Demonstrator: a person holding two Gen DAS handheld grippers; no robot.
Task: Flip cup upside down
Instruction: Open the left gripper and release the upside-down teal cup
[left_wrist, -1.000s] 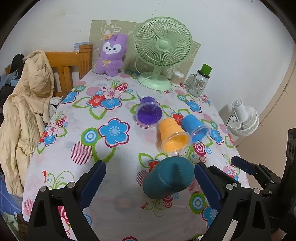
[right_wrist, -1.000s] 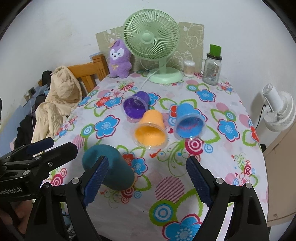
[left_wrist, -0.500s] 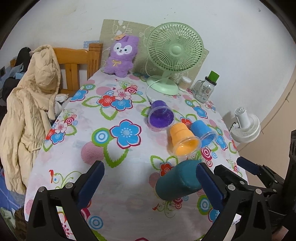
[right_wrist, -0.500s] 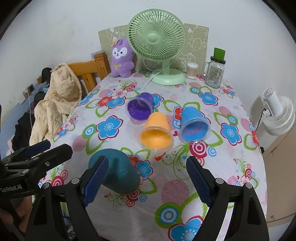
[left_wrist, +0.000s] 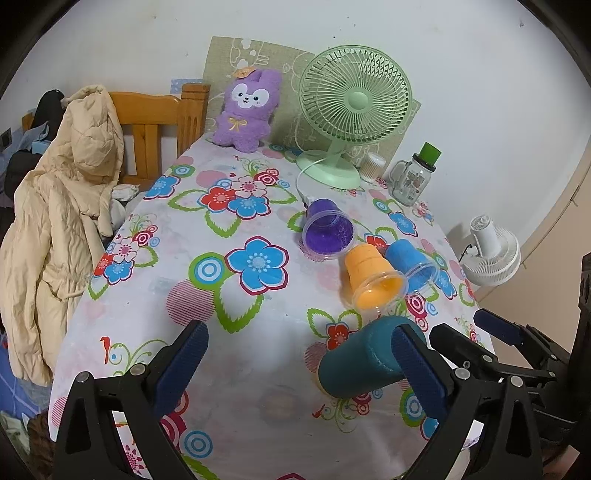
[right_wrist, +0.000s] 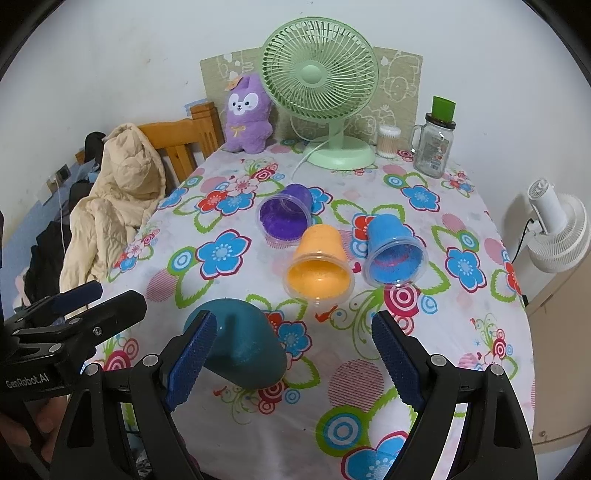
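The teal cup (right_wrist: 236, 343), lying sideways nearest the orange cup (right_wrist: 318, 263), looks light and rigid; its wall is best gripped. Both the left gripper (left_wrist: 299, 365) and right gripper (right_wrist: 291, 363) are spread, holding nothing.

A lived-in home room: the bench (right_wrist: 424, 369) wears a flowered cloth, with a purple plush toy (right_wrist: 246, 114), a green desk fan (right_wrist: 321, 85) and a glass jar mug (right_wrist: 434, 146) along the far wall. On the left, a cream padded coat (left_wrist: 55, 206) drapes a wooden chair (left_wrist: 155, 125); a white fan (right_wrist: 557, 229) stands right.
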